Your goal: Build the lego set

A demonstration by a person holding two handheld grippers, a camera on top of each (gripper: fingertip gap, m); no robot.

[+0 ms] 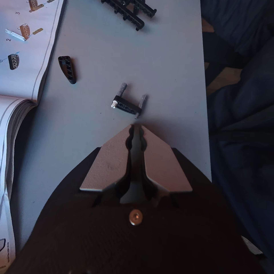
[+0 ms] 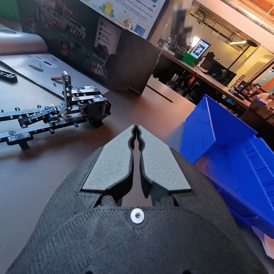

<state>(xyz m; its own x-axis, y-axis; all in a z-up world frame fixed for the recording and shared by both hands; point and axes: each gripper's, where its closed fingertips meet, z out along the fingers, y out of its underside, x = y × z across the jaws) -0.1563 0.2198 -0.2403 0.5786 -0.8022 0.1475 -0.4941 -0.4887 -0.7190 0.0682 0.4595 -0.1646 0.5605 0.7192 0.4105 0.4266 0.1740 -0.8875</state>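
In the left wrist view a small sub-assembly [image 1: 127,107] lies on the grey table [image 1: 103,59]: a short black beam with two grey axles and a white pin. My left gripper [image 1: 136,126] is just short of it, empty, its jaws a narrow slit apart. A black curved panel piece [image 1: 67,69] lies to the left. The end of the black chassis frame [image 1: 130,13] shows at the top. In the right wrist view the chassis [image 2: 59,112], with blue pins and a spring, lies ahead to the left. My right gripper [image 2: 136,126] is shut and empty above the table.
The open instruction booklet [image 1: 22,44] lies along the left; it also shows in the right wrist view [image 2: 44,69]. The set's box [image 2: 71,37] stands behind the chassis. A blue bin [image 2: 222,155] sits close on the right. A loose black beam [image 2: 7,75] lies far left. The table edge [image 1: 205,89] is to the right.
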